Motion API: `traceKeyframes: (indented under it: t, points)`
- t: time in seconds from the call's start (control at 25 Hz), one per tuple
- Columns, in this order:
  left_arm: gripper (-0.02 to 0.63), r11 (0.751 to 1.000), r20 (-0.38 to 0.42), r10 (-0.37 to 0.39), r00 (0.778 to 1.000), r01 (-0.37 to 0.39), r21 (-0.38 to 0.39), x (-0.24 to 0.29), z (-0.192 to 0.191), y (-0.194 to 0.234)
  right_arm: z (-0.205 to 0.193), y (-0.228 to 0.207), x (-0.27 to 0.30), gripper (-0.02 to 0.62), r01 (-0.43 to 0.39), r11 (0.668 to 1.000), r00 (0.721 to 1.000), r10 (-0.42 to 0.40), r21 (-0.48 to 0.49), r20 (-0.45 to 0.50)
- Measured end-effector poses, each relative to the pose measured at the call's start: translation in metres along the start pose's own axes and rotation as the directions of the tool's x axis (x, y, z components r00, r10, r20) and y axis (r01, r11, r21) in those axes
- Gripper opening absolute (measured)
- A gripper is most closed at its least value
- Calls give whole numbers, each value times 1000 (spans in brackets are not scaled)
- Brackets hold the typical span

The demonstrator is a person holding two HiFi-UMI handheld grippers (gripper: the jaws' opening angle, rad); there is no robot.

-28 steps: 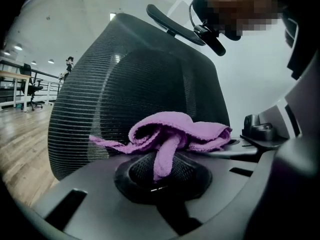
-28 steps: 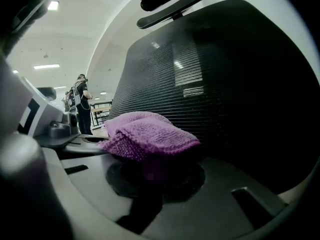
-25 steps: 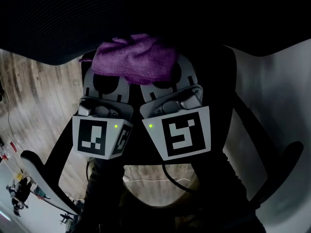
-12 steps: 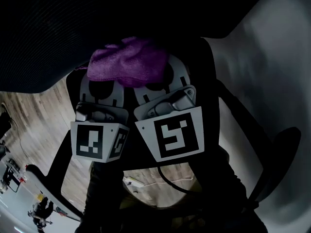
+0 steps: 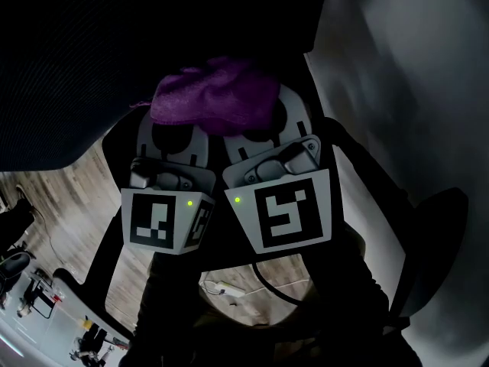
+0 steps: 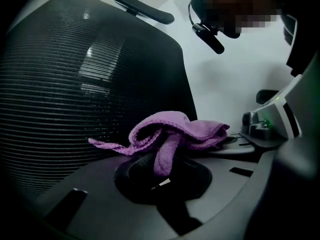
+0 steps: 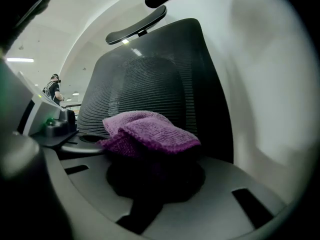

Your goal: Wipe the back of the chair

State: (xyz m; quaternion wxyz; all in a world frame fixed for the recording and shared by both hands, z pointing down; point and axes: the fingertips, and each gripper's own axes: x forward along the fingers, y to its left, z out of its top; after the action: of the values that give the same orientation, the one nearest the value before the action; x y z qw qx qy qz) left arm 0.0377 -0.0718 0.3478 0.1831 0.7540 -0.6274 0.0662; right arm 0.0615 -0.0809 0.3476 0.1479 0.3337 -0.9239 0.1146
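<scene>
**Two grippers hold a purple cloth (image 5: 214,98) at the mesh chair back (image 5: 69,67).**

Head view: the left gripper (image 5: 177,128) and right gripper (image 5: 260,125) sit side by side, marker cubes toward the camera. Their tips are buried under the cloth, which lies against the back's lower edge. A wood floor (image 5: 61,197) shows at left and a pale wall (image 5: 412,67) at right. Left gripper view: the jaws are closed, with one fold of the cloth pinched between them. The rest is bunched above, against the ribbed mesh, and the right gripper is just beside it. Right gripper view: the jaws are drawn together on the cloth, which is heaped over their tips just before the back. The headrest (image 7: 136,26) stands above, and a person (image 7: 52,89) stands far off at left.
</scene>
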Motion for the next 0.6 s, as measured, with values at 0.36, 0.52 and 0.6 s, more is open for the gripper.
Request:
traceKeyframes:
  t: [0.36,0.52,0.6]
  points:
    - [42,997,-15,-74,997,75,32,6,-18,-24,-20,-15,-18,47,82,996,996,-83,43,17]
    - [43,993,-23,-109,994,110,44,21,-12,-33,-15,-33,-19,47,121,991,992,-122,54,20]
    - [43,990,-28,-127,991,129,51,26,-10,-36,-14,-38,-20,47,140,988,990,-141,59,15]
